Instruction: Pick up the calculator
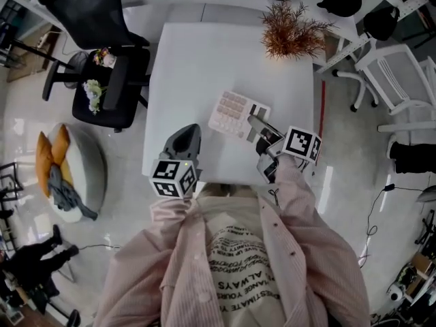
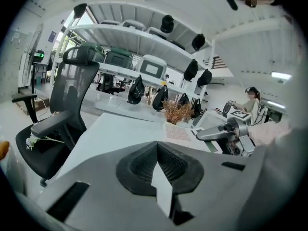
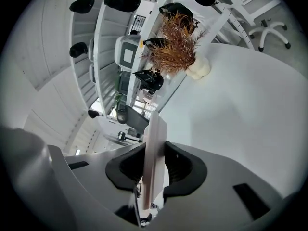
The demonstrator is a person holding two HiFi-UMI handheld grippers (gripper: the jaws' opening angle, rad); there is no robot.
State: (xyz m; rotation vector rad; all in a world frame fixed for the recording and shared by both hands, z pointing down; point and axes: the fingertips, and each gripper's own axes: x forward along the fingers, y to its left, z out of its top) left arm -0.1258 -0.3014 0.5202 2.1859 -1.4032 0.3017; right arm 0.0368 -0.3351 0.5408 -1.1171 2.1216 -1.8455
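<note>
**Calculator clamped on a thin edge, slip risk**

Right gripper [image 1: 255,123] is pinching the calculator [image 1: 235,114] edge-on at its 4 o'clock end, over the table [image 1: 204,60]. Left gripper [image 1: 189,133], at the calculator's 8 o'clock, is sitting closed and empty. Risk: the overhanging body is levering against the pads and could twist out.

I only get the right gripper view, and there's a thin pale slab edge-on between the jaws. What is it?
Observer: The head view shows a calculator, keys facing up, clamped by the right gripper.
Operator: Where's the other gripper?
Observer: The left gripper is to the calculator's left, jaws together, holding nothing.
Operator: Anything off to that side?
Observer: A black office chair stands beside the white table, with flowers on its seat.
</note>
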